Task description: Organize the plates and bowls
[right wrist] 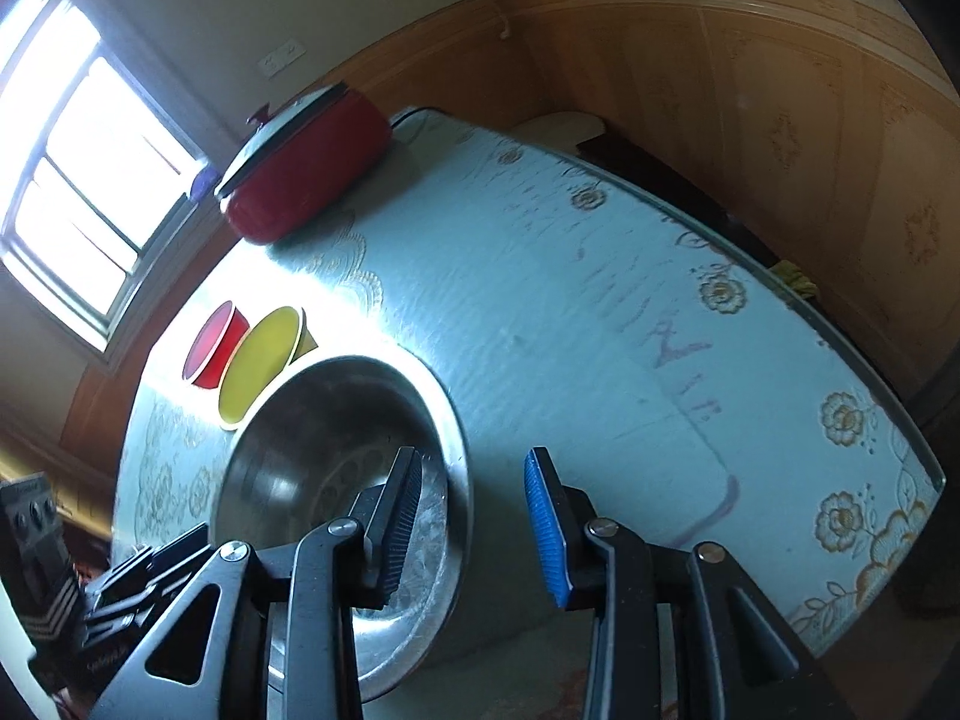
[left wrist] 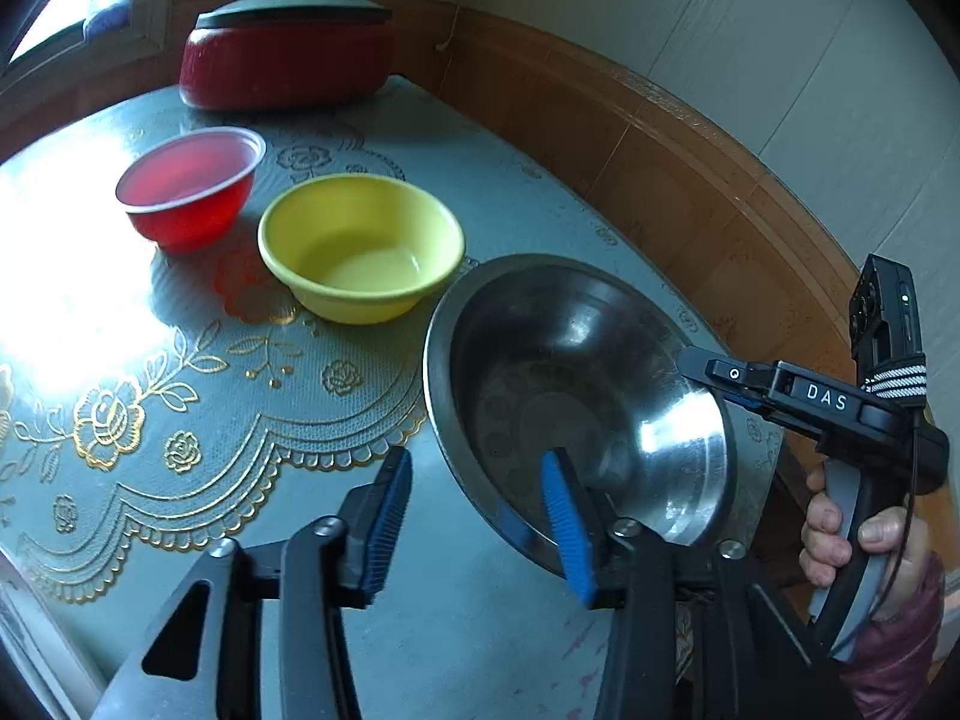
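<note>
A wide steel bowl (left wrist: 570, 390) (right wrist: 312, 420) stands empty on the table near its right edge. My left gripper (left wrist: 477, 459) is open and straddles the bowl's near-left rim: the blue-padded finger is inside, the other outside over the cloth. My right gripper (right wrist: 474, 456) (left wrist: 690, 360) is open too and straddles the opposite rim, one finger inside and the blue-padded one outside. No pad presses on the rim. A yellow bowl (left wrist: 360, 246) (right wrist: 261, 360) sits just beyond the steel one, with a translucent red bowl (left wrist: 186, 192) (right wrist: 213, 342) behind it. Both are empty.
A red pot with a grey lid (left wrist: 288, 54) (right wrist: 306, 168) stands at the table's far end. The table (left wrist: 180, 360) (right wrist: 540, 300) has a pale blue cloth with gold flowers. Wood-panelled wall (left wrist: 660, 180) runs close along its right side. A hand (left wrist: 840, 534) holds the right gripper's handle.
</note>
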Motion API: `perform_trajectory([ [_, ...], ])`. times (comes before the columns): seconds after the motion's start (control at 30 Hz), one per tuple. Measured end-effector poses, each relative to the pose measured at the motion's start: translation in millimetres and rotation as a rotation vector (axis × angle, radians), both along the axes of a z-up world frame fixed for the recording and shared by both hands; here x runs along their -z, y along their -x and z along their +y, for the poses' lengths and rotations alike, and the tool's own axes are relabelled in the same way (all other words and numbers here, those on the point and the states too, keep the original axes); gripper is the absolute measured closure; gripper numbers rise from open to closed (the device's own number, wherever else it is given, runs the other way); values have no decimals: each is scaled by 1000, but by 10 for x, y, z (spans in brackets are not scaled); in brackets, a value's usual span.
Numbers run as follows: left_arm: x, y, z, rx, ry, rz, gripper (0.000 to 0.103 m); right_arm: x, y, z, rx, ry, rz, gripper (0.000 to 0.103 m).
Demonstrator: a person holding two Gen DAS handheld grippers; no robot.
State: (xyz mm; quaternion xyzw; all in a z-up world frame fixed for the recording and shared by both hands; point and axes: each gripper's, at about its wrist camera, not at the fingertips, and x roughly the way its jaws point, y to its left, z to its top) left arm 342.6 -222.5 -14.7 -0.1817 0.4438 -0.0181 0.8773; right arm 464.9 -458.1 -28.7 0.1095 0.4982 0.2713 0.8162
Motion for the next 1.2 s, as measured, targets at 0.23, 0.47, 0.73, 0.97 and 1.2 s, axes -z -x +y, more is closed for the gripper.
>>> perform_trajectory([
  [0.23,62,0,6,14,35,-2,80,113,85,210,-66,60,-22,92],
  [0.47,-33,279,146,-39,9,-18,81,63,205,406,-144,32,-21,92],
  [0.73,-131,597,318,-102,-23,-11,81,48,350,735,-226,17,-8,92],
  [0.97,-100,848,465,-137,-31,14,81,105,497,931,-272,17,25,91],
  [1.2,-57,1041,559,-170,-47,37,81,110,660,1088,-335,22,29,90],
])
